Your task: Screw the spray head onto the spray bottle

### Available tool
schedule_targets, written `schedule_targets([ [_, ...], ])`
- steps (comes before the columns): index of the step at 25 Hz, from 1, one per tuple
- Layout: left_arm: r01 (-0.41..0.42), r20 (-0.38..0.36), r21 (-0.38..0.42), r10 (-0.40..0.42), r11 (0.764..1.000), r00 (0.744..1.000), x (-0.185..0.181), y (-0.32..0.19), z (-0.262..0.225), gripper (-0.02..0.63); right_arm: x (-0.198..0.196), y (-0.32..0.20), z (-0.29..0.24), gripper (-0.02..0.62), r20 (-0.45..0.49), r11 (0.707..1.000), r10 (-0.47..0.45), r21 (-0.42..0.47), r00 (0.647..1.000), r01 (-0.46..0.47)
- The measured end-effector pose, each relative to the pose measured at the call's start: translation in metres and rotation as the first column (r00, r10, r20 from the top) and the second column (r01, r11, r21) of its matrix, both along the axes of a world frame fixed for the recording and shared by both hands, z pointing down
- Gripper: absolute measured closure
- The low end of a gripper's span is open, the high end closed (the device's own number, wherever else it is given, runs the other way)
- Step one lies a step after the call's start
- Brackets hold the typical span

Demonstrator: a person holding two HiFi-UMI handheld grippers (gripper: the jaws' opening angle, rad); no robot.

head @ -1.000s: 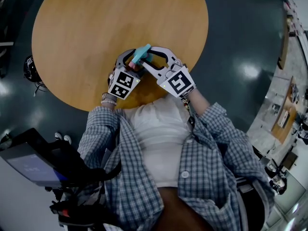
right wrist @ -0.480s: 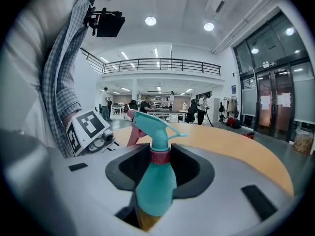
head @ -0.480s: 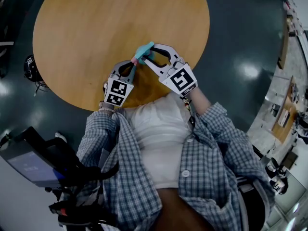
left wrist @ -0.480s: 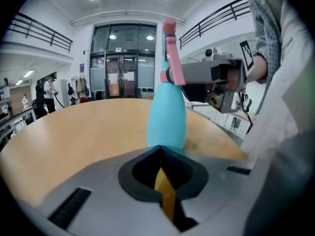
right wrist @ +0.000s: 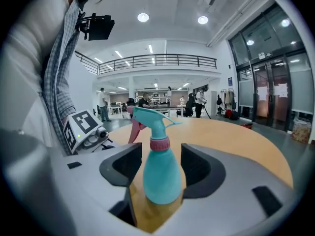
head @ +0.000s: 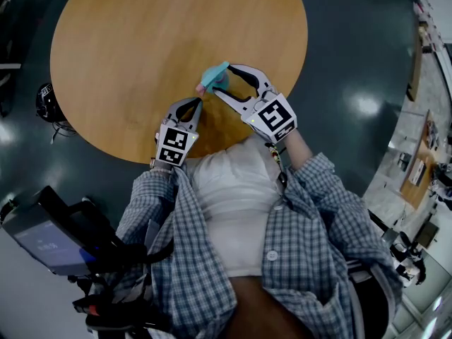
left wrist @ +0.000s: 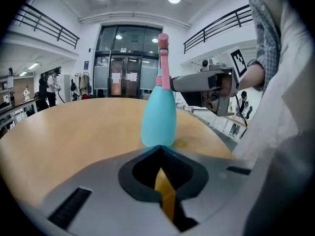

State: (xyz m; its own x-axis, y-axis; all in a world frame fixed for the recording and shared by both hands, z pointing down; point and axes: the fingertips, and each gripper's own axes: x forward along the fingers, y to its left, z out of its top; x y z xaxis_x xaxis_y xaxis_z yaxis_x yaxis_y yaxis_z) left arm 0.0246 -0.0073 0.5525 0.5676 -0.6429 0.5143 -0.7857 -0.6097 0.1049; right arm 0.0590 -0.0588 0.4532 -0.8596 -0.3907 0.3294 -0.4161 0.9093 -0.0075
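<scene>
left gripper [head: 196, 104] has drawn back, closed and empty; right gripper [head: 222, 80] just opened around the spray bottle [right wrist: 160, 176].

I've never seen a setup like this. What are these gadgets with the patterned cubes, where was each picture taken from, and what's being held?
A person holds a two-jaw gripper in each hand; the patterned cubes belong to them. One picture looks down from a head camera; the other two come from cameras riding on the grippers. On the wooden table stands a teal spray bottle with its spray head on. The right gripper has just opened its jaws around the bottle, not pressing it. The left gripper has just closed, empty. Nothing is held.
</scene>
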Motion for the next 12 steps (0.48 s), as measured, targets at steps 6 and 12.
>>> schedule_targets([
  [6, 0.010, -0.012, -0.006, -0.010, 1.000, 1.000, 0.002, 0.000, 0.000, 0.604, 0.054, 0.003, 0.028, 0.412, -0.002, 0.982, 0.165, -0.095, 0.986, -0.164],
  [12, -0.009, -0.016, -0.011, 0.009, 1.000, 1.000, 0.003, 0.000, 0.003, 0.604, 0.067, 0.018, 0.044, 0.603, -0.053, 0.974, 0.203, -0.089, 0.978, -0.207],
])
